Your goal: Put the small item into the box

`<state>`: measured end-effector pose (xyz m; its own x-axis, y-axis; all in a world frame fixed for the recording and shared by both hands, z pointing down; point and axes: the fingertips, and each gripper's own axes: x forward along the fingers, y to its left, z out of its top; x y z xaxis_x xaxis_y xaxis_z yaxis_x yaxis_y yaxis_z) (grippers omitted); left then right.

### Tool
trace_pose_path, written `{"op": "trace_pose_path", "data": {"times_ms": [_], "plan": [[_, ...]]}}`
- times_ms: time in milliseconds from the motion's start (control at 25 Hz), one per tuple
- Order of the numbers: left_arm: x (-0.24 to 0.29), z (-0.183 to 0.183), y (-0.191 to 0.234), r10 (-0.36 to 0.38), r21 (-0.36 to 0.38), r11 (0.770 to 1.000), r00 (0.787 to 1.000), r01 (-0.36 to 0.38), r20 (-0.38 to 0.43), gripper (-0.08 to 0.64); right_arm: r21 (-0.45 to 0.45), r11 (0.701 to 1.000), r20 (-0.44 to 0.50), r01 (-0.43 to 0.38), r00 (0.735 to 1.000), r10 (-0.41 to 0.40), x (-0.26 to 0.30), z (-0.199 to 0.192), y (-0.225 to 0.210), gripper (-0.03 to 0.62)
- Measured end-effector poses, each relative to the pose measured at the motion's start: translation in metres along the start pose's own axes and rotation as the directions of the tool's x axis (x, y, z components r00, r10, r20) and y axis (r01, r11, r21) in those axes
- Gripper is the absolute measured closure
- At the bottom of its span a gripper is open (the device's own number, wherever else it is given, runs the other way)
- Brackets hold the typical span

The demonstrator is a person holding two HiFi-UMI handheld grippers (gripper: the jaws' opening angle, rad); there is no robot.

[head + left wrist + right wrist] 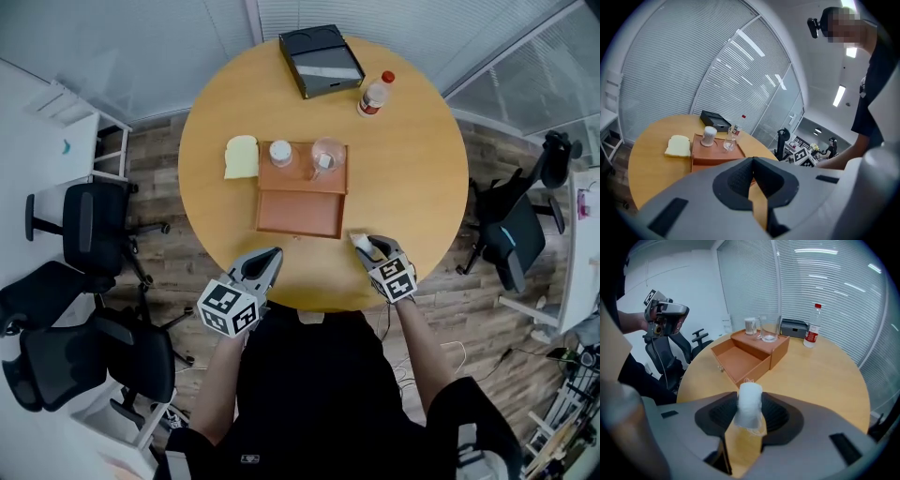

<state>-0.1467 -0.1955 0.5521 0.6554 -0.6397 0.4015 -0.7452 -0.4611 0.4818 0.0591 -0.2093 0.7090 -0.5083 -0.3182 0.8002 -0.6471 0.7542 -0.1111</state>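
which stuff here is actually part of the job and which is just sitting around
Job: small white item, held by the right gripper; open brown box.
Lying about: toast-shaped slice, white jar, glass, bottle, black tray.

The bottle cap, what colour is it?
The bottle cap is red. The head view shows it best.

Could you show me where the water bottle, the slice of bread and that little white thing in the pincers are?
water bottle (374, 97): head view, middle of its body.
slice of bread (242, 157): head view, middle of its top face.
small white item (749, 401): right gripper view, middle of its near side.
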Motion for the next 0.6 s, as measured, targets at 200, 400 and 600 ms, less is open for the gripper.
{"op": "trace_pose_path", "data": {"times_ms": [200, 400, 600], "plan": [[0.003, -0.006, 0.015, -0.047, -0.019, 0.999, 0.999, 0.047, -0.009, 0.554, -0.007, 0.999, 0.004, 0.034, 0.999, -0.034, 0.0, 0.015, 0.002, 0.434], [0.005, -0.008, 0.026, -0.087, -0.017, 0.996, 0.996, 0.087, -0.018, 0.554, 0.005, 0.998, 0.017, 0.058, 0.998, -0.058, -0.001, 0.028, 0.005, 0.434], [0.005, -0.009, 0.038, -0.112, -0.017, 0.994, 0.993, 0.111, -0.028, 0.554, -0.027, 0.997, 0.037, 0.071, 0.997, -0.07, 0.004, 0.055, 0.011, 0.434]]}}
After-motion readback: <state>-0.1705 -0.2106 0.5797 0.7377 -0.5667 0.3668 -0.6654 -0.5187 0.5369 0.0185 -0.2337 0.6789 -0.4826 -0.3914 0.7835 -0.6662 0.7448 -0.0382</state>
